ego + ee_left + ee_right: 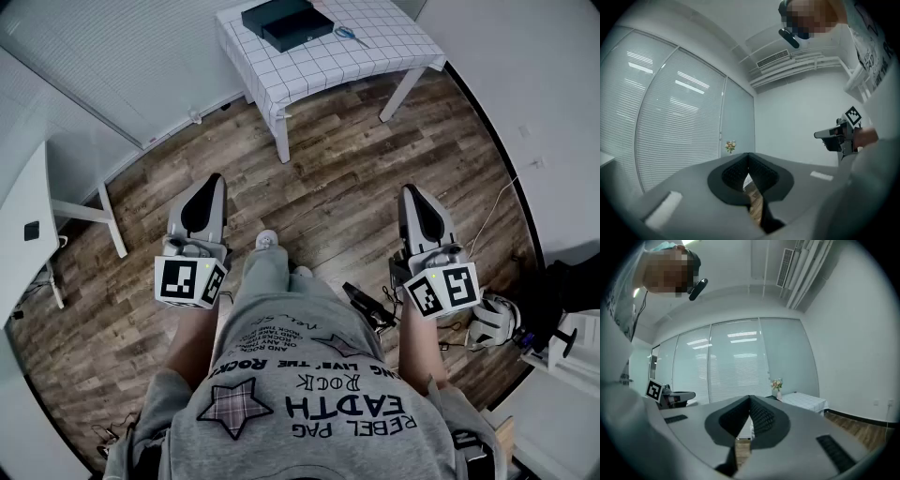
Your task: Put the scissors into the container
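Note:
Blue-handled scissors [352, 36] lie on a table with a white checked cloth [375, 47] far ahead of me. To their left on the same table sits a black box-shaped container [286, 22]. Both grippers are held near my waist, well short of the table, pointing forward over the wooden floor. My left gripper [213, 180] is shut with nothing between its fingers, and its pads meet at the tip [748, 155]. My right gripper [411, 191] is also shut and empty [750, 398]. The checked table [804, 402] shows small in the right gripper view.
A white desk [28, 216] stands at my left, its leg close to the left gripper. Cables and a black device [366, 305] lie on the floor by my right leg. A white and grey object [493, 321] sits at the right. Window blinds [112, 56] line the far left wall.

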Demonstrator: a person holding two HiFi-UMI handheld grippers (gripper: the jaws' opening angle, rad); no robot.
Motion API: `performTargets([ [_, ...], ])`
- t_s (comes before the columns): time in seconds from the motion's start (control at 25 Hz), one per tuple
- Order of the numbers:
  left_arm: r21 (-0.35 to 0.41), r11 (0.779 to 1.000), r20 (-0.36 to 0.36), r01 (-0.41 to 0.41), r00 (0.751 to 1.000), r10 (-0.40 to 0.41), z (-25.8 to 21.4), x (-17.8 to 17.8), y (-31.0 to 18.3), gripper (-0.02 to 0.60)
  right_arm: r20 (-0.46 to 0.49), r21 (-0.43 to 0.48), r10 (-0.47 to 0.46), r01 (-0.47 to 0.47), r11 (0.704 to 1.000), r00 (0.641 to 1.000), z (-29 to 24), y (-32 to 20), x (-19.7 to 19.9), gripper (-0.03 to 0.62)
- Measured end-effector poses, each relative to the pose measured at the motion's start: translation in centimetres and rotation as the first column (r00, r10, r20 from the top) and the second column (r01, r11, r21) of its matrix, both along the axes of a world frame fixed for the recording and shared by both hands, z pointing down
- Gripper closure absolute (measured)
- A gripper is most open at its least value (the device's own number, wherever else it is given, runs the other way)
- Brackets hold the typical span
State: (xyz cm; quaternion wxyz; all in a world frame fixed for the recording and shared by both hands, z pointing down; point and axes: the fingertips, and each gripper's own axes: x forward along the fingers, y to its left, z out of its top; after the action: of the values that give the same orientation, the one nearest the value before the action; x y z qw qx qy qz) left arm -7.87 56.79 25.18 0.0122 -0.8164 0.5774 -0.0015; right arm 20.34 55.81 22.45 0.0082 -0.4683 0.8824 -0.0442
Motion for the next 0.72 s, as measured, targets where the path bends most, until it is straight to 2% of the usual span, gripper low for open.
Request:
performTargets([
  [0.44,0.0,1.0,0.018,-0.015,1.0,0.015,-0.4,1.1,-0.9,0.572,-0.015,0.024,0.003,-0.003,1.0,1.0,-0.5,0.3,0.8,0.579],
  [0.72,-0.004,0.999,0.026,-0.038,0.999,0.038,-0.4,1.7,-2.2,0.572,0.07,0.006,0.01,-0.01,1.0,0.998,-0.8,-1.2,1.2,0.579],
])
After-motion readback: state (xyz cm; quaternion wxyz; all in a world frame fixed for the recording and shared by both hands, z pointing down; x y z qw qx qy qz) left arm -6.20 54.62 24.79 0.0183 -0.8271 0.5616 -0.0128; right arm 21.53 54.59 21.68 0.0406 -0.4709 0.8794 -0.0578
